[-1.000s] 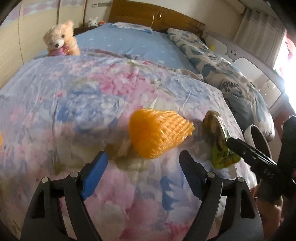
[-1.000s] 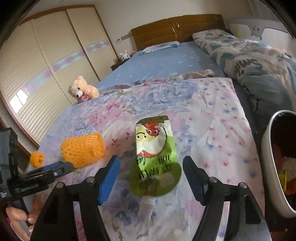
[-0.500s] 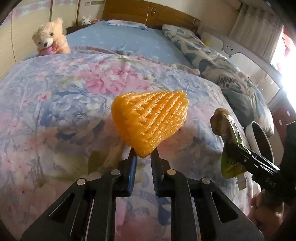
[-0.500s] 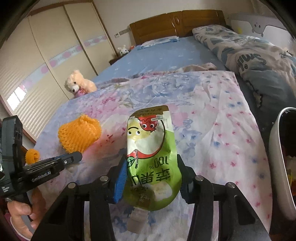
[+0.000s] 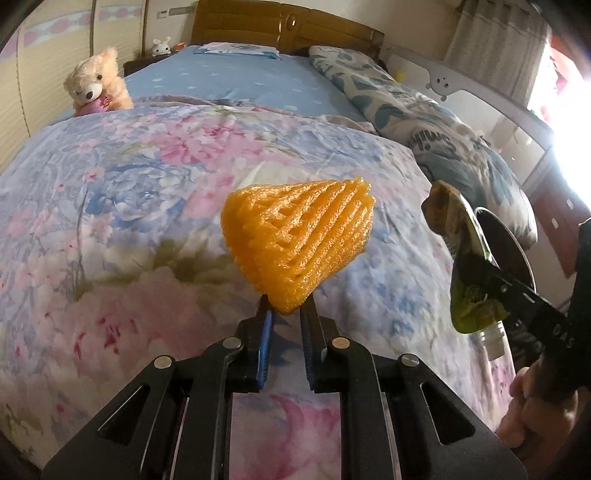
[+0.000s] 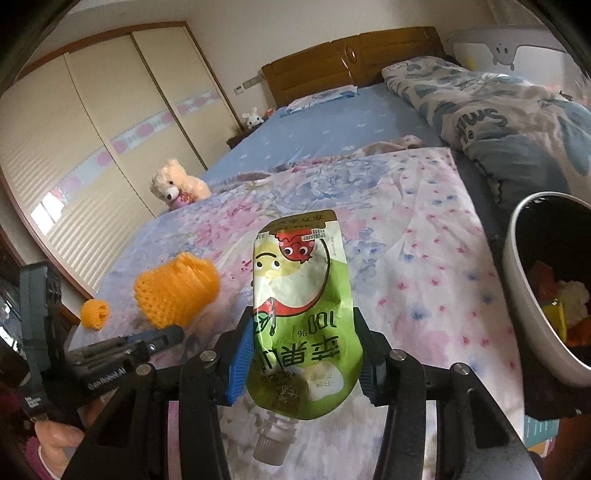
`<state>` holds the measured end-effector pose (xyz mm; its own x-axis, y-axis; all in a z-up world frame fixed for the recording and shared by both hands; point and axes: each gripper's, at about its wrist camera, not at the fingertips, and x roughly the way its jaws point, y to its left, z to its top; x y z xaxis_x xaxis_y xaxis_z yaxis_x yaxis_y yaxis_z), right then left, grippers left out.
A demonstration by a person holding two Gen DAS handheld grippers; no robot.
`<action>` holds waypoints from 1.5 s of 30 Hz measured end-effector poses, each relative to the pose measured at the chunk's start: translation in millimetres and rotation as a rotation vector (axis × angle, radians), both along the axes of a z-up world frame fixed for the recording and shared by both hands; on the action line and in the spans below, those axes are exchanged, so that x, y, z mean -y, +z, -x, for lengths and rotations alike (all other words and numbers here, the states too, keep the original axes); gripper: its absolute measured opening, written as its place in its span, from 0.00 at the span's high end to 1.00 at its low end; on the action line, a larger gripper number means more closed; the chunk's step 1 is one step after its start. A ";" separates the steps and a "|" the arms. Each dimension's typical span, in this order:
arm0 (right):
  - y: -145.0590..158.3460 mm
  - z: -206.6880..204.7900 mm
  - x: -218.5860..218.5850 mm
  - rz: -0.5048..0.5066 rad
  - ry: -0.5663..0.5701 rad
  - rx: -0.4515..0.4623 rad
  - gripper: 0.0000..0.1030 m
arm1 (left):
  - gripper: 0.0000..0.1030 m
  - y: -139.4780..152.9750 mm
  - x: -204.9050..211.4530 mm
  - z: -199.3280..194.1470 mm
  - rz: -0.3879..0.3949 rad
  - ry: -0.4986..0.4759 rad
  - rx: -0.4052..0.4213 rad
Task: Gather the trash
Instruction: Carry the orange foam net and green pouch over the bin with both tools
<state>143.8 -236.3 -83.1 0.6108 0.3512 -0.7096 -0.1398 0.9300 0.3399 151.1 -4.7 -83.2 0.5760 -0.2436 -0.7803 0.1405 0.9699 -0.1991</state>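
Observation:
My left gripper (image 5: 285, 315) is shut on the lower tip of an orange foam fruit net (image 5: 299, 245), which hangs lifted above the flowered quilt (image 5: 110, 206). The right wrist view shows the same net (image 6: 176, 291) at the left, in front of the left gripper (image 6: 168, 338). My right gripper (image 6: 303, 330) is shut on a green juice pouch (image 6: 304, 314), held upside down with its spout toward the camera. In the left wrist view the pouch (image 5: 467, 273) appears edge-on at the right. A white trash bin (image 6: 532, 306) with several scraps inside stands at the right of the bed.
A smaller orange foam net (image 6: 95, 314) lies near the quilt's left edge. A teddy bear (image 5: 96, 83) sits by the wardrobe side. A rolled blue-patterned duvet (image 5: 424, 122) lies along the right. The wooden headboard (image 5: 288, 29) is at the far end. A hand (image 5: 535, 410) grips the right tool.
Both grippers closed from open: the left onto the orange net, the right onto the juice pouch. Both items then rose off the quilt and shifted toward the bin side.

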 end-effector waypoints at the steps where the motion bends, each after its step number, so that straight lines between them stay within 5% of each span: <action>1: 1.4 2.0 1.2 -0.003 -0.002 0.002 0.53 | 0.87 1.1 2.7 2.7 -0.007 -0.004 0.003; 22: 29.6 52.1 32.5 0.002 -0.038 0.074 0.53 | 0.87 26.8 40.5 43.4 -0.091 -0.043 0.091; 45: 34.7 70.2 75.2 -0.003 -0.119 0.094 0.53 | 0.87 27.2 86.3 48.7 -0.119 -0.134 0.096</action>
<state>73.6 -311.5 -48.3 0.7119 0.2742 -0.6465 -0.0598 0.9409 0.3333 102.3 -91.0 -56.0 0.6173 -0.2325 -0.7516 0.2831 0.9570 -0.0635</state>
